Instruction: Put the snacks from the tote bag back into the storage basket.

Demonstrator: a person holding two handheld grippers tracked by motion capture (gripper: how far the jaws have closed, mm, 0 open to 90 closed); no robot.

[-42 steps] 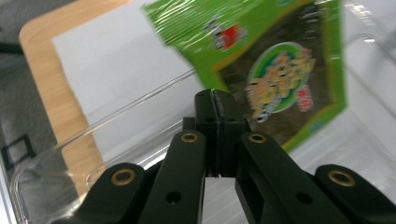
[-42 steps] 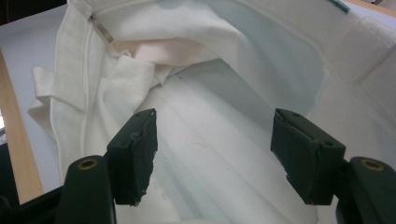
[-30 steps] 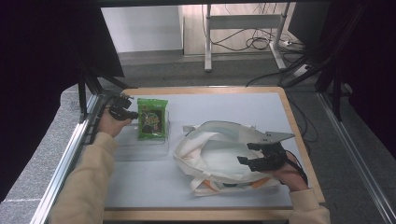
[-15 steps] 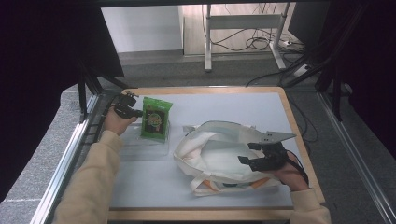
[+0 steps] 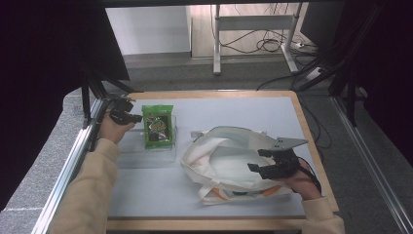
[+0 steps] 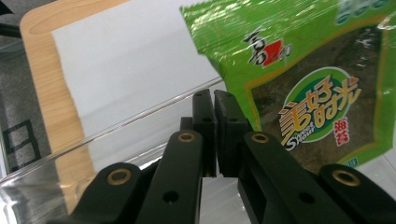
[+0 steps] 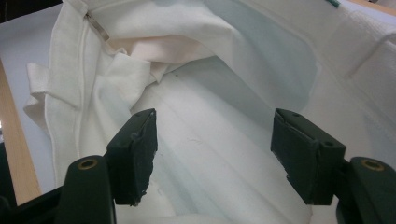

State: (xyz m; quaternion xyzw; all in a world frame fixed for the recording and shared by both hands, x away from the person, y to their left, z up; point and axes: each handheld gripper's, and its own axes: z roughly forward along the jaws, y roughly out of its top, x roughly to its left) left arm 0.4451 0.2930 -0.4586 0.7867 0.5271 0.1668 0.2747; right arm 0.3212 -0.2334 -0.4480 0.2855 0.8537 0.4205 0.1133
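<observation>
In the upper left of the high view, the left gripper [image 5: 132,117], jaws together on the edge of the green snack packet [image 5: 158,126], has raised it upright in the clear tray [image 5: 146,157]; the right gripper [image 5: 260,160] waits with jaws apart over the white bag [image 5: 219,161], probably its destination.

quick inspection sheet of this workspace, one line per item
surface: pale grey mat on a wood-edged table, flat and dry
job's things: green foil snack packet lying in a clear plastic tray; white cloth tote bag lying open beside it
clutter: nothing seen
grippers: left tongs shut at the packet's edge, whether the foil is pinched cannot be told; right tongs open over the bag's inside, holding nothing
cables: black cable by the right hand; loose cables on the floor
surroundings: metal frame legs, black curtains either side
</observation>
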